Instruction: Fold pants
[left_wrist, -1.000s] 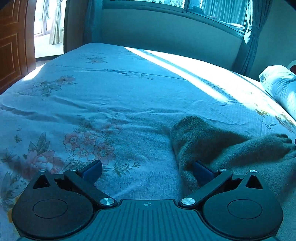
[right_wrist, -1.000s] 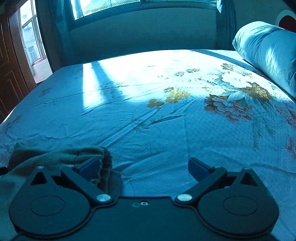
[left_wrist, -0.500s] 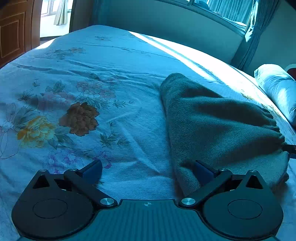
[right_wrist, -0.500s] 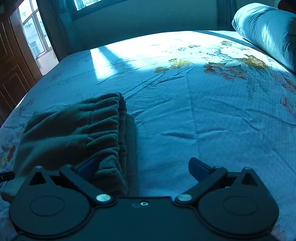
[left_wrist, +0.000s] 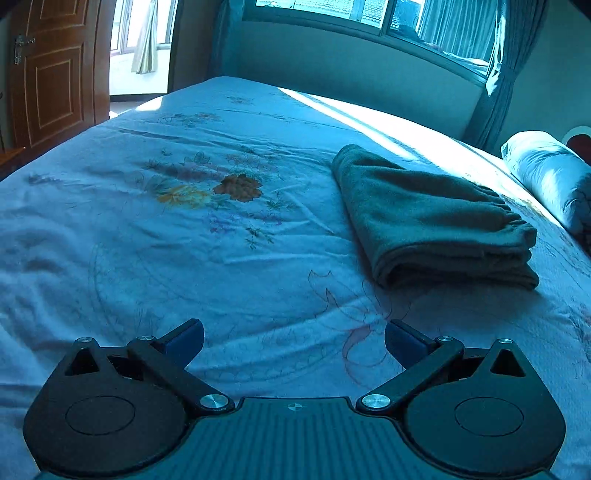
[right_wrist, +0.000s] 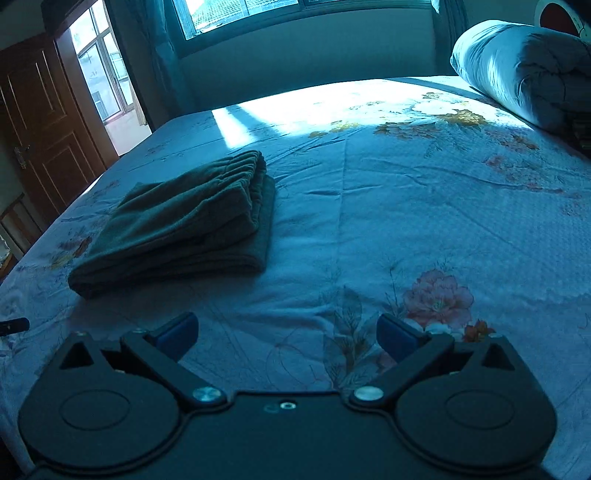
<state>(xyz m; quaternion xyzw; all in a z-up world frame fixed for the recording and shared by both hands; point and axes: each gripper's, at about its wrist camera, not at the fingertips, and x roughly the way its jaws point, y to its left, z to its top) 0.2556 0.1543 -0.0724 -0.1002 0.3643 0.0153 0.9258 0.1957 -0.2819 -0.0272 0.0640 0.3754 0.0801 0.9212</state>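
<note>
Dark green pants (left_wrist: 428, 218) lie folded in a flat stack on the floral bed sheet (left_wrist: 184, 236), elastic waistband on the right side. In the right wrist view the pants (right_wrist: 184, 225) lie ahead to the left. My left gripper (left_wrist: 294, 341) is open and empty, above the sheet, well short of the pants. My right gripper (right_wrist: 287, 334) is open and empty, back from the pants and to their right. A dark tip of the left gripper (right_wrist: 14, 326) shows at the left edge of the right wrist view.
A rolled blue quilt (right_wrist: 524, 74) lies at the right side of the bed. A window and curtains (left_wrist: 495, 74) run along the far wall. A wooden door (left_wrist: 48, 74) stands at the left beside an open doorway.
Both grippers have drawn back and up from the pants, which they were touching a second ago. The pants now lie folded and free on the bed.
</note>
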